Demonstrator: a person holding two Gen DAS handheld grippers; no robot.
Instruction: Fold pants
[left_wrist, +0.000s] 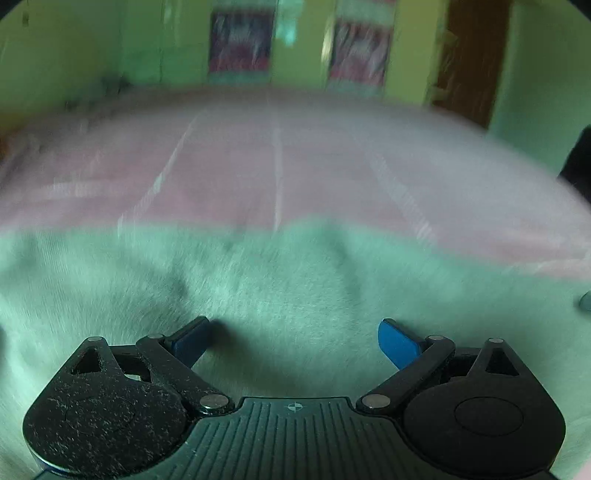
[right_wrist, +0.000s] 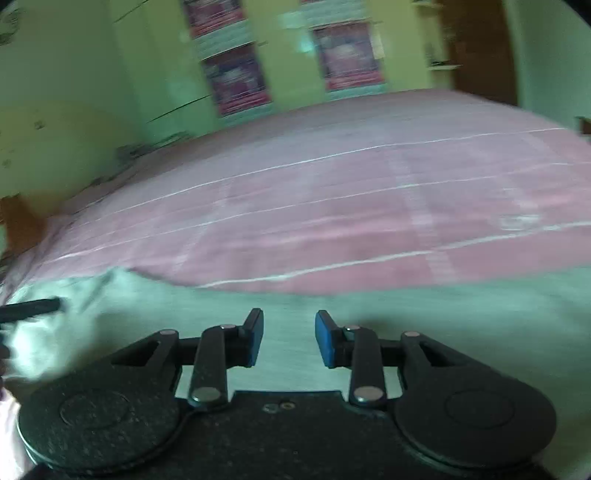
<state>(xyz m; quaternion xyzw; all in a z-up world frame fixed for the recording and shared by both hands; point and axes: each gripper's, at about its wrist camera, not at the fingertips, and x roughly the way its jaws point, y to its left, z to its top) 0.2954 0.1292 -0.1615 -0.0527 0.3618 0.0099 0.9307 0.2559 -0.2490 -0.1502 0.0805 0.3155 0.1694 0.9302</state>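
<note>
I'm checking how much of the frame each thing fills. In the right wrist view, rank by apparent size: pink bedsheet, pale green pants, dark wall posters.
1. pink bedsheet
2. pale green pants, partly hidden behind the gripper, so unsure
3. dark wall posters, smallest, but farthest away

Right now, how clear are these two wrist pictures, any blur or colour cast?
Left wrist view: heavy motion blur on the pants and pink bedsheet; only the left gripper is sharp. Right wrist view: milder smear, sheet stripes readable, right gripper crisp. Both: greenish cast, fisheye bending.
</note>
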